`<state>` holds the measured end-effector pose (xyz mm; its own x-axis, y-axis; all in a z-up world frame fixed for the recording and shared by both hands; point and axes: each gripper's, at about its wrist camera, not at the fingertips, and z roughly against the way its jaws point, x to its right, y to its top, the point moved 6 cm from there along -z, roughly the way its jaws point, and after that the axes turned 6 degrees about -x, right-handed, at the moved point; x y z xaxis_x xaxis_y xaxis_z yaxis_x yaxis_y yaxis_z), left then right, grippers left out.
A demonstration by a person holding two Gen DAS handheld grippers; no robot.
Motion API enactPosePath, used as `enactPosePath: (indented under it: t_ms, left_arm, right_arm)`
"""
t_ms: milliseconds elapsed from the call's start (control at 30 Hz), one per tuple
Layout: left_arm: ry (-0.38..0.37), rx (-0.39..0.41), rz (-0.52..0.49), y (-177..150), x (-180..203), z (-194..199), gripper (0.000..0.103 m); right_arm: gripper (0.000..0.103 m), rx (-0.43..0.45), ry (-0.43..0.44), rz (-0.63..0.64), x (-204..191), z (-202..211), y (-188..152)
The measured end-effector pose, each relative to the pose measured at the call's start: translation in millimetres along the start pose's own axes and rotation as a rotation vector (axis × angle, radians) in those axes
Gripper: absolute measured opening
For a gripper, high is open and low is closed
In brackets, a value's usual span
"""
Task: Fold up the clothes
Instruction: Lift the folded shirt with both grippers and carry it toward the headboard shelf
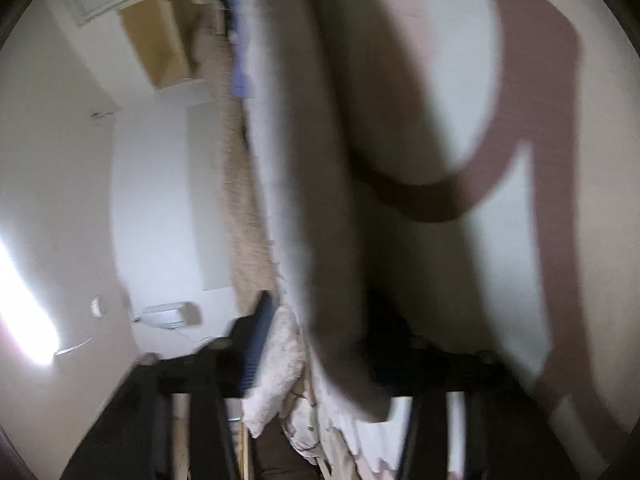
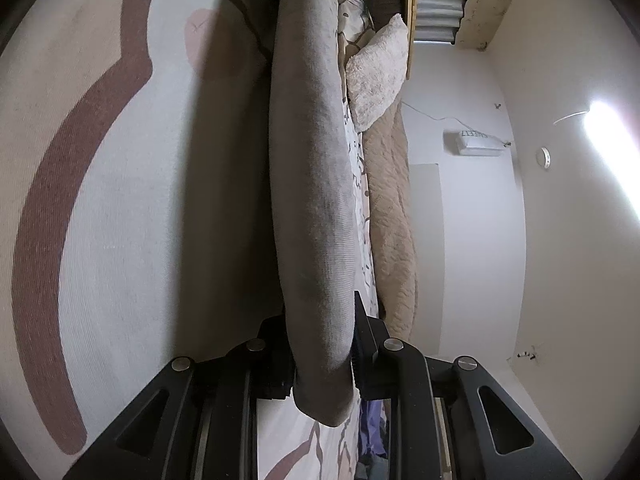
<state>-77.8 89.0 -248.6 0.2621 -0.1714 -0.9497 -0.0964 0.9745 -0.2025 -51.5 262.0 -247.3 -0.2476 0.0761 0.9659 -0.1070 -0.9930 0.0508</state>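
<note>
- My right tool [image 2: 322, 364] is pinching the near end of a grey garment [image 2: 310, 184], both black fingers pressing its sides low in the centre of the right wrist view.
- The grey garment is stretching as a long folded band from there up to the top centre of that frame, hanging apart from the white sheet with brown curves [image 2: 120, 200] filling the left.
- A fluffy white pillow [image 2: 378, 80] and a beige blanket [image 2: 390, 216] are lying just right of the band.
- My left tool [image 1: 320, 364] is gripping the band's other end at lower centre of the blurred left wrist view; I am seeing cloth running between its fingers.
- A wall air conditioner [image 2: 478, 142] is sitting at right of centre.
</note>
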Motion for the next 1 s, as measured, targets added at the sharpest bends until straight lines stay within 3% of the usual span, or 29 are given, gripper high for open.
enactPosePath:
  t_ms: [133,233,367,467,567,700,767,1000]
  left_arm:
    - [-0.051,-0.002,0.024,-4,1,-8,0.020]
    - [-0.106,-0.008,0.025,-2,0,-21,0.011]
    - [-0.194,0.009,0.069,-10,-14,-25,0.010]
    - [-0.240,0.005,0.154,-17,-45,-25,0.010]
    - [-0.347,-0.055,0.366,-39,-95,-34,0.009]
    - [-0.432,-0.159,0.579,-102,-147,-44,0.009]
    - [-0.432,-0.220,0.669,-146,-170,-45,0.009]
    - [-0.263,-0.440,0.920,-327,-233,-51,0.009]
  right_arm:
    - [0.024,-0.002,0.020,0.000,-5,6,-4]
    - [0.024,0.003,0.064,0.031,1,7,-3]
    - [0.015,0.012,0.138,0.095,14,11,1]
    - [0.012,0.018,0.193,0.144,25,14,3]
    - [0.012,0.027,0.240,0.174,46,20,10]
    - [0.012,0.099,0.252,0.169,97,46,54]
    - [0.012,0.133,0.258,0.142,127,49,87]
    - [0.012,0.270,0.274,-0.082,225,42,251]
